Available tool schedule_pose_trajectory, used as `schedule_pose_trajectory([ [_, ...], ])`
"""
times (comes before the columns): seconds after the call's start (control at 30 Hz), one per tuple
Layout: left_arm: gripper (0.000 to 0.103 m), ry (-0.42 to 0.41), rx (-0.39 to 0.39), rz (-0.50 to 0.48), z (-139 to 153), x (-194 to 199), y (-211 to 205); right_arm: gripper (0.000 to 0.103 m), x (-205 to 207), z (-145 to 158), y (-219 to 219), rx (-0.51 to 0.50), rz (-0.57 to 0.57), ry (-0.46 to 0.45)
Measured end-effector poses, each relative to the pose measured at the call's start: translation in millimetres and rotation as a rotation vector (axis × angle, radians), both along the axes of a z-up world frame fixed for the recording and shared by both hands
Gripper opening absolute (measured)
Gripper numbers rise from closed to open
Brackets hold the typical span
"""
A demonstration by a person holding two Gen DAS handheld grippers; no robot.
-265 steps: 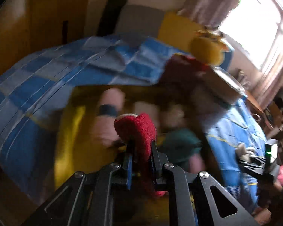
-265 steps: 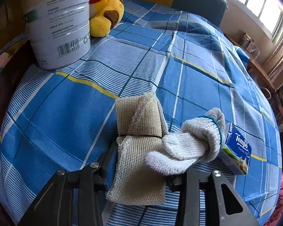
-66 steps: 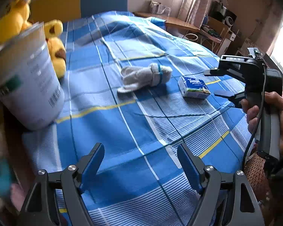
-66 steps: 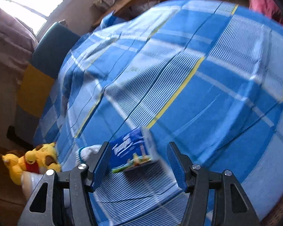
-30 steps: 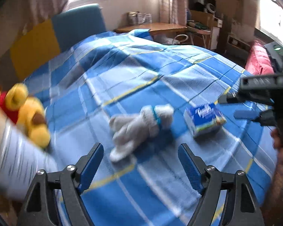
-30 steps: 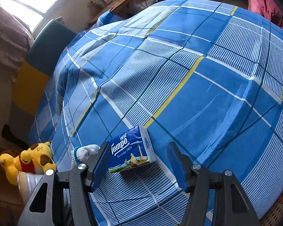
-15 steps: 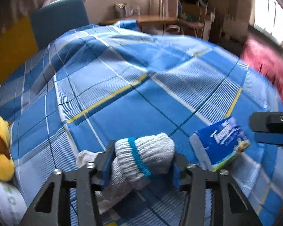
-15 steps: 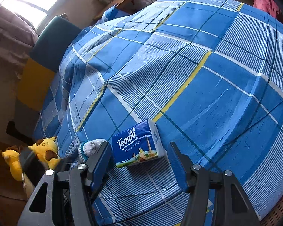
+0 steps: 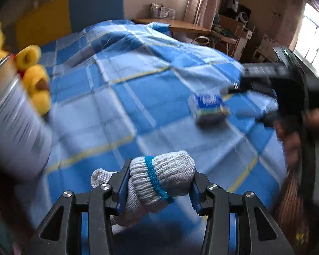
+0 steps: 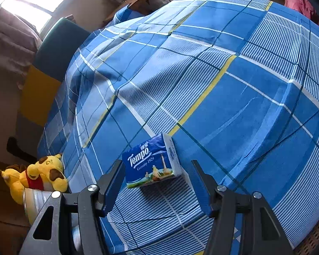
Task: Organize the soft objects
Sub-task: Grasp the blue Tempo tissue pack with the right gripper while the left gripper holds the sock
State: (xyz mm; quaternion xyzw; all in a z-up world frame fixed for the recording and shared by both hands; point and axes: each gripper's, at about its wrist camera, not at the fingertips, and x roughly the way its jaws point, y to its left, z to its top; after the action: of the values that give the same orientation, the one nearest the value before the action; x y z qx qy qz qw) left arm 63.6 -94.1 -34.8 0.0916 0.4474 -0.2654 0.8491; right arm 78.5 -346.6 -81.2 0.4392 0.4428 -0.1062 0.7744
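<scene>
left wrist only: tool-clamped sock (image 9: 159, 180)

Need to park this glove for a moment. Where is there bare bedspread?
Bare bedspread stretches beyond the tissue pack toward the far edge. Crowded at the near corner: white tub and yellow plush. The left hand-held gripper holds the glove; the right hand-held gripper straddles the pack, open.

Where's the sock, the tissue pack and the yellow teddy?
sock (image 9: 163, 176), left wrist view, on the knit cuff between the fingers.
tissue pack (image 10: 151, 163), right wrist view, on its blue front.
teddy (image 10: 38, 177), right wrist view, on its body.
</scene>
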Motion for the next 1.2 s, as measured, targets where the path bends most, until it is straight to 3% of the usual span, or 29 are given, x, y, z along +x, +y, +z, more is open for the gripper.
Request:
schedule_pose_trajectory([
  [0.17, 0.047, 0.022, 0.02, -0.005, -14, -42, 31, 0.062, 5, -3, -1, -0.056, -0.029, 0.036],
  [0.27, 0.047, 0.031, 0.021, -0.009, -22, -57, 41, 0.062, 12, -8, 3, -0.012, 0.01, 0.01],
  [0.33, 0.047, 0.029, 0.023, -0.008, -24, -63, 44, 0.066, 20, -11, 15, 0.087, 0.11, -0.049],
  [0.4, 0.047, 0.021, 0.02, -0.008, -25, -66, 47, 0.066, 29, -17, 36, 0.315, 0.272, -0.123],
  [0.43, 0.048, 0.019, 0.018, -0.009, -25, -67, 49, 0.066, 31, -15, 46, 0.351, 0.325, -0.135],
  [0.57, 0.048, 0.013, -0.004, -0.015, -27, -71, 56, 0.066, 28, 12, 70, 0.138, 0.422, -0.138],
  [0.67, 0.048, 0.014, -0.026, -0.011, -28, -72, 59, 0.066, 26, 26, 76, -0.124, 0.402, -0.086],
  [0.73, 0.048, 0.012, -0.035, -0.008, -28, -72, 59, 0.066, 30, 29, 80, -0.239, 0.399, -0.052],
  [0.93, 0.048, 0.002, -0.045, -0.009, -29, -71, 58, 0.068, 65, 18, 84, -0.316, 0.331, 0.036],
  [1.1, 0.048, 0.001, -0.051, -0.006, -30, -72, 61, 0.068, 98, -1, 109, -0.44, 0.416, 0.161],
  [1.13, 0.048, 0.0, -0.051, -0.006, -30, -72, 61, 0.067, 100, -7, 112, -0.466, 0.439, 0.197],
  [1.17, 0.048, -0.002, -0.051, -0.008, -30, -73, 61, 0.055, 101, -12, 116, -0.484, 0.465, 0.221],
  [1.2, 0.048, -0.004, -0.051, -0.008, -30, -74, 62, 0.055, 99, -10, 120, -0.523, 0.484, 0.208],
])
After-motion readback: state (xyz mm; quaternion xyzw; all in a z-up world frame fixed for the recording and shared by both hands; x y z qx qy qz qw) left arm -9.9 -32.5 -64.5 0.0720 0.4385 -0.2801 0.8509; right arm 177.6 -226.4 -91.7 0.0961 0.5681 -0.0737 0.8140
